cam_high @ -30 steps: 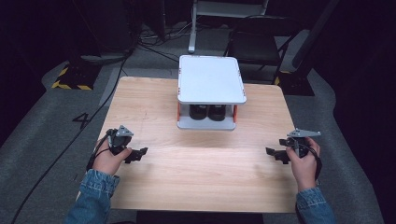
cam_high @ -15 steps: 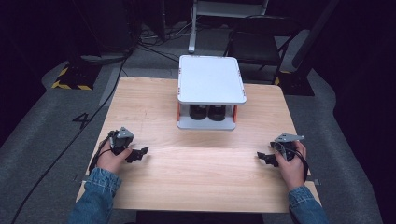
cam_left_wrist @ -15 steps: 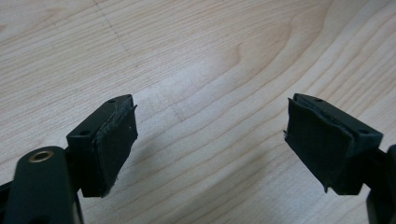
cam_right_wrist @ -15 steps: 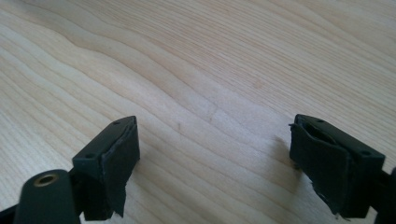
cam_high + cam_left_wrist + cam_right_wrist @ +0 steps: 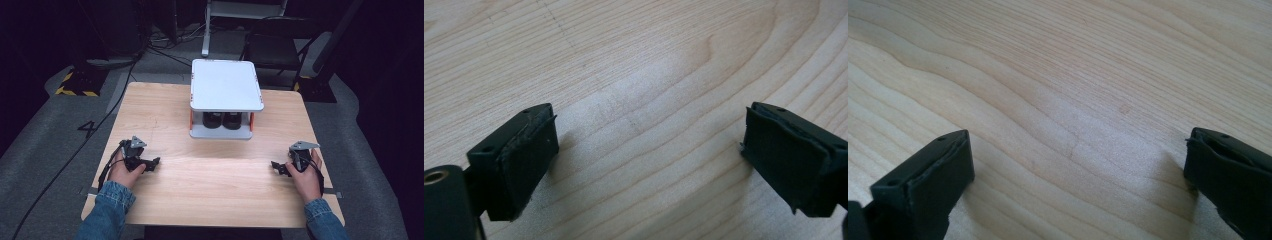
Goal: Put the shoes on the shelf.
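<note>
Both tongs, left tongs (image 5: pixel 150 164) and right tongs (image 5: pixel 278 167), rest wide apart on the pale wooden tabletop (image 5: pixel 210 170), bare wood between them. Ahead stands a white two-tier rack (image 5: pixel 225 85) sheltering dark round objects (image 5: pixel 222 120).

Left gripper (image 5: pixel 649 160) sat low over the table (image 5: pixel 639 65), jaws spread wide apart, nothing between them. Black pads (image 5: pixel 526 170) looked worn, edges frayed. Bare light wood ran between and beyond the jaws, grain curving toward the far right. Soft shadow lay beside the left-hand jaw.
</note>
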The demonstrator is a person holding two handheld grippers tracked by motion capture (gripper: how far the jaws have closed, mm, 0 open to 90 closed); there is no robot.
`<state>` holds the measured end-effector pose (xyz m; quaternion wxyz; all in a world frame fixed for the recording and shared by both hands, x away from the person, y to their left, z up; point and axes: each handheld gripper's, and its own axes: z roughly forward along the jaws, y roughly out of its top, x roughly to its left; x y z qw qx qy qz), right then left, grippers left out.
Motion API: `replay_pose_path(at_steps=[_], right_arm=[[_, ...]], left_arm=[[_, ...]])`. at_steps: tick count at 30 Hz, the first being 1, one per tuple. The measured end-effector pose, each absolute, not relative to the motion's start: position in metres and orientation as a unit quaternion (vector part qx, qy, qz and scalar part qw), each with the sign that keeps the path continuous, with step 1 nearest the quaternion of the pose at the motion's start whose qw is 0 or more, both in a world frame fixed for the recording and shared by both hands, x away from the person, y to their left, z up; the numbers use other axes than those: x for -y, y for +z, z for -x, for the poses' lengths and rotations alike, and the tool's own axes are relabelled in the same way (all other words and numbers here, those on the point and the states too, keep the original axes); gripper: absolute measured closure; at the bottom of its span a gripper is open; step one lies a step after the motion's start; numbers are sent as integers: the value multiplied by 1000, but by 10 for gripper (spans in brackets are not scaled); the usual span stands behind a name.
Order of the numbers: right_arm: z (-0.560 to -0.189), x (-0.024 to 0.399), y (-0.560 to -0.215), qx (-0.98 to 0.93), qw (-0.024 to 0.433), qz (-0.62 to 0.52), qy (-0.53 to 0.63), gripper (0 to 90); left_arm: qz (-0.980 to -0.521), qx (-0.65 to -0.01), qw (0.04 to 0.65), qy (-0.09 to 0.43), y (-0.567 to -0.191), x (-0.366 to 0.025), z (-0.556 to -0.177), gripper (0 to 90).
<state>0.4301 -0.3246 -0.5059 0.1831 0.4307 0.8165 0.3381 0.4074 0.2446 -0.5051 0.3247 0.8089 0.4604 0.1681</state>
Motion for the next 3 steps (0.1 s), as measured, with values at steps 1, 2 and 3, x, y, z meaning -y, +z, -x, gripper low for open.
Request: replay_pose_path(at_steps=[1,2,3], right_arm=[[-430,324,-506,-816,183,-431,338,0],[-431,324,-506,-816,183,-431,339,0],[-431,324,-506,-816,183,-431,339,0]], left_arm=[[-809,-460,325,168,-505,-245,-407,76],[-809,-461,324,168,-505,-245,-407,76],[-809,-461,324,168,-505,-245,-407,76]])
